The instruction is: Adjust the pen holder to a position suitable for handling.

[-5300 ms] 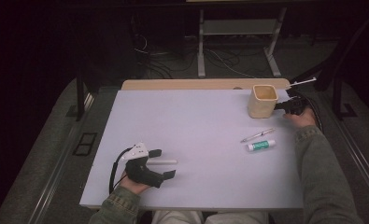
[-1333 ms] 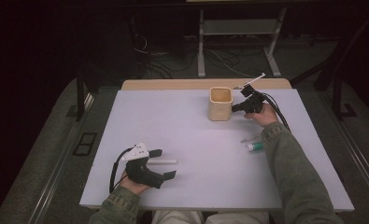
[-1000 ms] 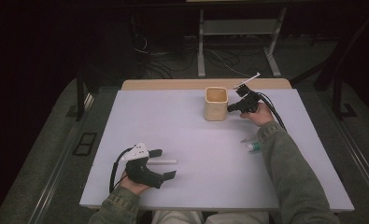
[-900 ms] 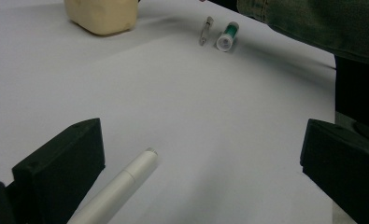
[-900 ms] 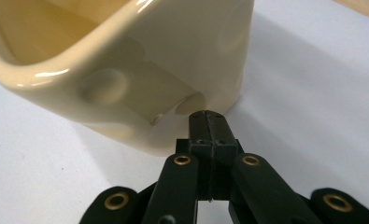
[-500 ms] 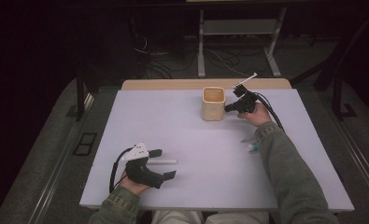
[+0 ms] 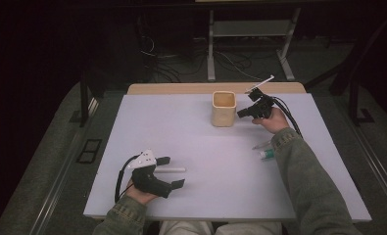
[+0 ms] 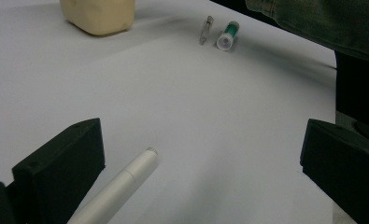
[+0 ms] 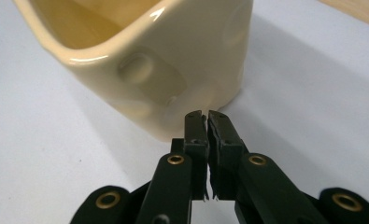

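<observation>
Cream-glazed and square-mouthed, a ceramic cup (image 7: 224, 108) stands at the 12 o'clock end of a pale table (image 7: 201, 142), with the right gripper (image 7: 242, 113) at its 3 o'clock side, jaws pressed together, holding nothing and tips at the cup's lower wall. In the right gripper view the shut tips meet the glaze just above the base; whether they actually touch it cannot be told.

At 7 o'clock the left gripper (image 7: 170, 171) rests on the table, its jaws spread wide around a white pen (image 7: 170, 170) that lies between them ungripped. A green-capped tube (image 7: 265, 153) and a small clear item (image 7: 261, 145) lie near the right sleeve, at about 4 o'clock.

Judged from this, the cup is being nudged sideways by closed jaws. Pushing low near the base, slowly and square to the wall, should keep it sliding rather than tipping; a higher contact could topple it.
</observation>
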Action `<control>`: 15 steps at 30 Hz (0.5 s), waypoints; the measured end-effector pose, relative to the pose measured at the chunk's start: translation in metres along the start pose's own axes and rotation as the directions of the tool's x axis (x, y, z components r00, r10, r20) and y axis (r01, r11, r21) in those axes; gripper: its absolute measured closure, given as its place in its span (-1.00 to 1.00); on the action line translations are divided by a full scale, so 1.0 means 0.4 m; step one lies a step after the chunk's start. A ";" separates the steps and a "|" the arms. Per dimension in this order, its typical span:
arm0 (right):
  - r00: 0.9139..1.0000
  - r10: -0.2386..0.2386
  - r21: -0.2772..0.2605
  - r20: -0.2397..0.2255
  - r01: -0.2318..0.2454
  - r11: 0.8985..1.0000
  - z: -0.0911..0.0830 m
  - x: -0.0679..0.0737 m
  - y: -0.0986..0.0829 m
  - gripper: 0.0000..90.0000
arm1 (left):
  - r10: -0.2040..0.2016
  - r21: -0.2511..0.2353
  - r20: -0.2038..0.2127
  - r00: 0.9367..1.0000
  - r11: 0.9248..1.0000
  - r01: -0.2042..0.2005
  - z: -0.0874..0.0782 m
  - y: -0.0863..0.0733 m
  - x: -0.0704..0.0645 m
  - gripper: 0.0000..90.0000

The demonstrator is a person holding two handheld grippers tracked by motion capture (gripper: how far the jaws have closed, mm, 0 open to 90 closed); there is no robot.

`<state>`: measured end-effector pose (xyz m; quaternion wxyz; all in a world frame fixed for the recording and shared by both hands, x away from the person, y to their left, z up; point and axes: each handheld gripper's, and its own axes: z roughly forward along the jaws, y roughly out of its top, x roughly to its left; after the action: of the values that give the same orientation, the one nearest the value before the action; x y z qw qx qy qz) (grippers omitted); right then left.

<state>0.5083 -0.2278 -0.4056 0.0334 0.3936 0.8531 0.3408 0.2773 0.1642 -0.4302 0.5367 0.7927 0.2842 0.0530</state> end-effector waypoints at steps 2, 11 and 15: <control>1.000 -0.001 -0.003 0.003 0.001 1.000 -0.009 0.002 -0.001 0.86 | 0.001 0.002 0.001 1.000 1.000 -0.001 0.000 0.000 0.000 -1.00; 1.000 0.003 -0.006 0.022 -0.003 1.000 -0.041 0.016 -0.012 0.61 | 0.001 0.001 0.003 1.000 1.000 -0.001 0.000 0.001 -0.001 -1.00; 0.999 -0.005 -0.021 0.032 0.006 1.000 -0.062 0.030 -0.019 0.45 | 0.000 -0.002 0.006 1.000 1.000 0.000 -0.001 0.001 0.001 -1.00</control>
<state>0.4868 -0.2369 -0.3886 0.0521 0.3963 0.8499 0.3435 0.2778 0.1644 -0.4297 0.5385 0.7922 0.2825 0.0512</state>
